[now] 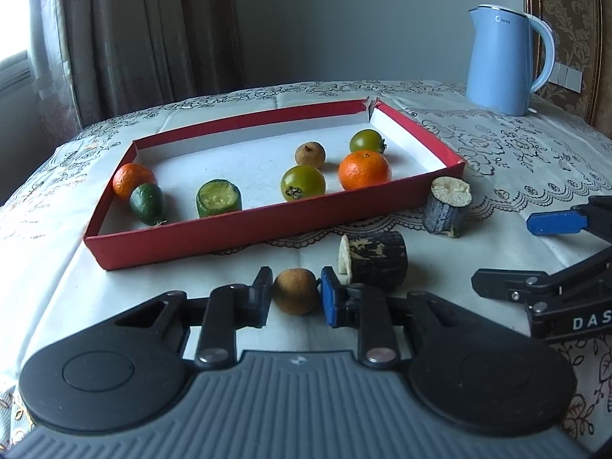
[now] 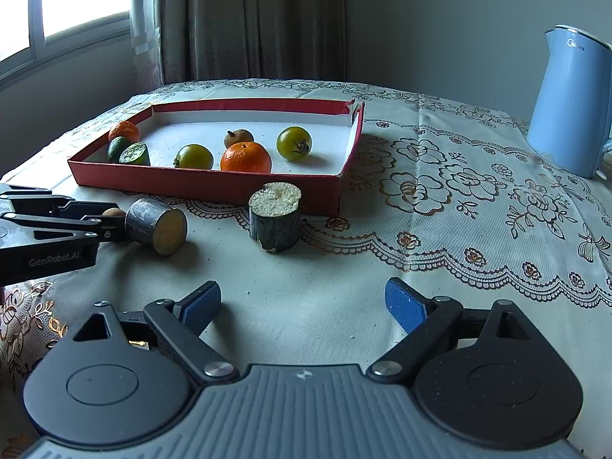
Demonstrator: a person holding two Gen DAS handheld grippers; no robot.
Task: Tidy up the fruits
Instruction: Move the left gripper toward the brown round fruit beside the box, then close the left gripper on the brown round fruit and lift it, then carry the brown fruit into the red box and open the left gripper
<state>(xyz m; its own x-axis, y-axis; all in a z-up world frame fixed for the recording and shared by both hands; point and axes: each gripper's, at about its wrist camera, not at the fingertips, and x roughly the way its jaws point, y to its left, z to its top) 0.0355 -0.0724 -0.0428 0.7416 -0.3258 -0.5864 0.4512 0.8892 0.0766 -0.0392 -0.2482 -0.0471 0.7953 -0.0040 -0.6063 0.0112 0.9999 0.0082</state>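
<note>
The left claw [image 1: 295, 298] is clamped on a small, round, dull-brown longan [image 1: 295, 295] that sits on the desk [image 1: 497, 237] just in front of the red tray [image 1: 244, 229], beside a dark cut stub [image 1: 376, 264]. The right claw [image 2: 302, 306] stands wide apart, holding nothing.

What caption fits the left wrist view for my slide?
Left gripper shut on a brown fruit on the table, near the red tray of sorted fruits.
</note>
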